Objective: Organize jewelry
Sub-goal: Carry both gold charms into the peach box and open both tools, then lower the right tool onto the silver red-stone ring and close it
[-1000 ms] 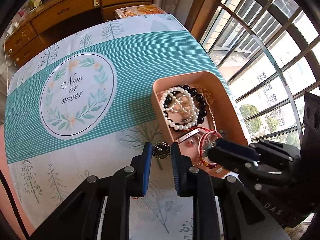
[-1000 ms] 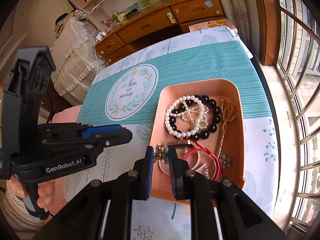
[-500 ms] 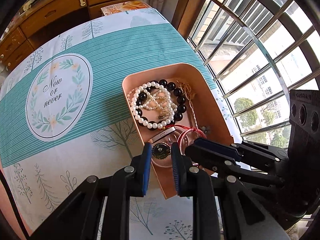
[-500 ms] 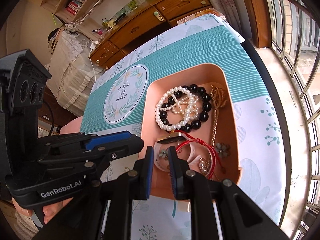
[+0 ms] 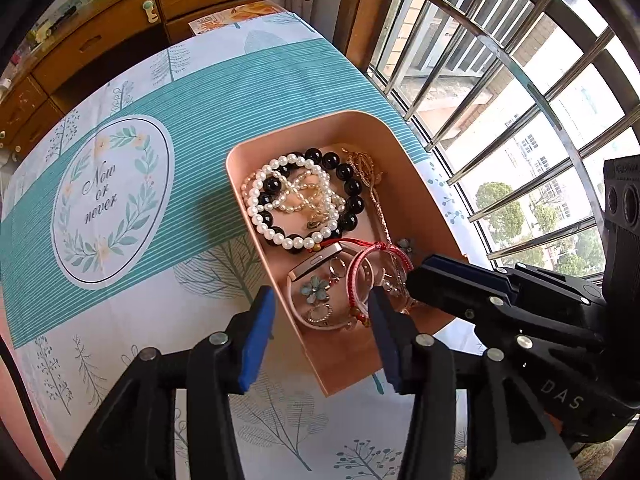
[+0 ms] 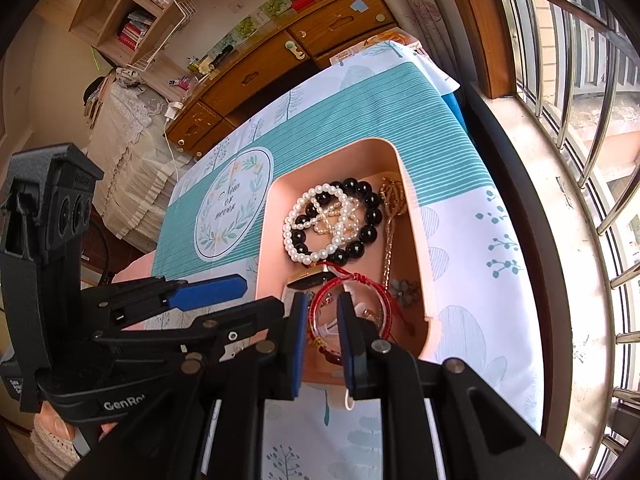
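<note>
Beside the barred window, the pink tray (image 5: pixel 404 152) is overhung by the left tongs (image 5: pixel 320 334), spread empty, and the right tongs (image 6: pixel 322 336), slightly parted and empty; the red cord bracelet (image 6: pixel 384 300) could be snagged.

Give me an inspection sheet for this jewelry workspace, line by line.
Surface: teal-striped tree-print tablecloth.
Job's things: pink plastic tray holding white pearl bracelet, black bead bracelet, gold chain, red cord bracelet, blue flower brooch.
Clutter: nothing seen on the cloth.
Grippers: left gripper open over the tray; right gripper slightly open, empty.
Cables: white charger lead.
Surroundings: wooden drawers, barred window.
</note>
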`<action>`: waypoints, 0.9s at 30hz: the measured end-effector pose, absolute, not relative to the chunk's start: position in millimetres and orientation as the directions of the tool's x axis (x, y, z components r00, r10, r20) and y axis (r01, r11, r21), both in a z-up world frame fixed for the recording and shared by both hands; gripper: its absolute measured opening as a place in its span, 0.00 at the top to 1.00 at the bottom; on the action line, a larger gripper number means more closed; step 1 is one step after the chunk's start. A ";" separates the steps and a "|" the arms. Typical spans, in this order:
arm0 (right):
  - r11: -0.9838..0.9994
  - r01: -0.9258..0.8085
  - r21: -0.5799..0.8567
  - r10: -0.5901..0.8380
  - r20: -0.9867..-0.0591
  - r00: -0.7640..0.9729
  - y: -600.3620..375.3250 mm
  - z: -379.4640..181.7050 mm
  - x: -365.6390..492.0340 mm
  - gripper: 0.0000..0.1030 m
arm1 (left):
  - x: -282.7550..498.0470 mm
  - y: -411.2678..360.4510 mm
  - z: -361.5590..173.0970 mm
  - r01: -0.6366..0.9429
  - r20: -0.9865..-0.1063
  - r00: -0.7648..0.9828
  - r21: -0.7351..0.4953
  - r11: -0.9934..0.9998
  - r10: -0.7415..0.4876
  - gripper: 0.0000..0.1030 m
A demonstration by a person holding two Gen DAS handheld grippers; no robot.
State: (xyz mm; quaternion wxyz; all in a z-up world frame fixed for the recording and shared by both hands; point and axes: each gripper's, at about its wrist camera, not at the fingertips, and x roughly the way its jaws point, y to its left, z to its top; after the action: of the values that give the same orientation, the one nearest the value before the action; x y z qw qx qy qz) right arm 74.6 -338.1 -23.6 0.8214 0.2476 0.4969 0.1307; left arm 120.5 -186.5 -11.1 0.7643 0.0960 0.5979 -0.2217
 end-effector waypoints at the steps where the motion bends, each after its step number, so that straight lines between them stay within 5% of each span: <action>1: 0.847 0.026 0.531 0.458 -0.753 0.473 -336.8 -22.4 73.5 0.85 | 120.0 -184.3 -9.0 0.453 -0.955 0.194 -0.117 0.884 -0.226 0.48; 11: 0.875 -0.083 0.476 0.460 -0.768 0.446 -297.9 -14.0 61.2 0.85 | 106.8 -134.0 2.8 0.417 -0.947 0.244 -0.093 0.904 -0.210 0.46; 21: 0.885 -0.242 0.398 0.465 -0.788 0.403 -233.7 -4.9 42.7 0.85 | 56.3 -48.1 12.0 0.270 -0.876 0.468 0.021 0.963 -0.112 0.19; 27: 0.897 -0.290 0.332 0.428 -0.816 0.388 -192.8 -16.4 34.5 0.85 | 35.9 -15.5 -7.9 0.183 -0.868 0.491 0.016 0.983 -0.077 0.19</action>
State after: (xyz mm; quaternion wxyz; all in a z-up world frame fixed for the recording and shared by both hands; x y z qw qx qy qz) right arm 34.5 -192.8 -16.4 0.8303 0.0675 0.5091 0.2162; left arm 35.9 -15.5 -7.9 0.8619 0.0532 0.4986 -0.0754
